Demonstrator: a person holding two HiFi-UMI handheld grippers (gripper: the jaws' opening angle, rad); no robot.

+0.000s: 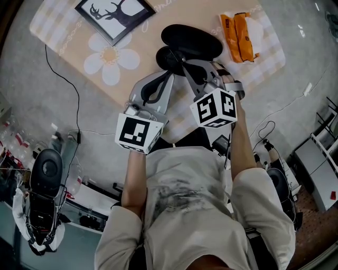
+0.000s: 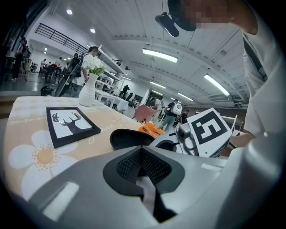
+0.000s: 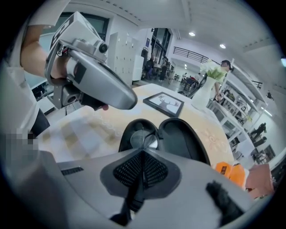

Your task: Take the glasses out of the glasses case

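The black glasses case [image 1: 191, 41] lies open on the patterned table mat, its far half empty. In the right gripper view the glasses [image 3: 144, 139] show as pale lenses in the near half of the case [image 3: 183, 134]. My right gripper [image 1: 185, 68] [image 3: 142, 150] is shut at that half's rim, and a thin piece of the frame runs up from its tips. Just left of it my left gripper [image 1: 170, 74] [image 2: 140, 148] is also shut, with nothing visibly held. From there the case [image 2: 129, 138] lies a little beyond its tips.
A framed deer picture [image 1: 115, 16] lies at the mat's far left and an orange packet [image 1: 238, 30] at the far right. A white vase [image 2: 88, 89] stands at the table's far end. A black cable [image 1: 63, 79] crosses the floor on the left.
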